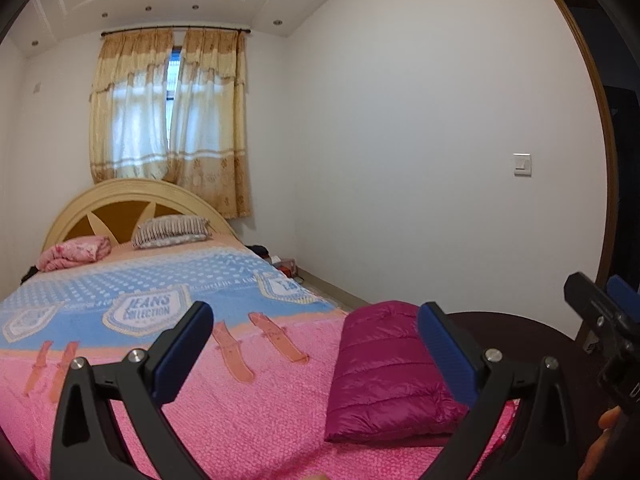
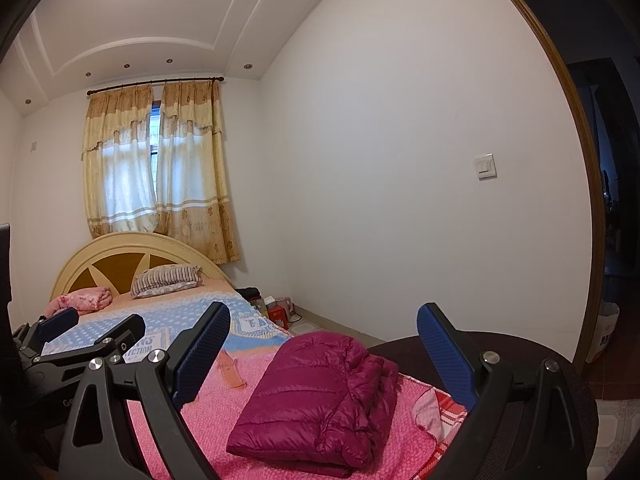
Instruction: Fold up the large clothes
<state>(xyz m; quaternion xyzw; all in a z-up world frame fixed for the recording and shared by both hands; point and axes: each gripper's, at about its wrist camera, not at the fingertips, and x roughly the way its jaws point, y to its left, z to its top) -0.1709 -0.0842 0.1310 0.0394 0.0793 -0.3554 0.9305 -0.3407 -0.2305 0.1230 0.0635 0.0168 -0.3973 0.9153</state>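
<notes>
A magenta quilted down jacket [image 1: 384,372] lies folded into a thick rectangle on the pink bedspread [image 1: 248,420], near the bed's right foot corner. In the right wrist view the jacket [image 2: 320,396] shows its stacked folded edges on the right side. My left gripper [image 1: 316,344] hovers open above the bed, left of the jacket, holding nothing. My right gripper [image 2: 326,352] is also open and empty, raised over the jacket. Each gripper appears in the other's view: the right gripper [image 1: 606,296] at the far right edge, the left gripper [image 2: 94,330] at the left.
A blue towel blanket [image 1: 160,280] covers the bed's middle. A striped pillow [image 1: 172,232] and a rolled pink quilt [image 1: 76,254] lie by the headboard [image 1: 120,200]. A dark curved footboard [image 2: 520,352] rises behind the jacket. Boxes [image 2: 276,312] sit on the floor by the wall.
</notes>
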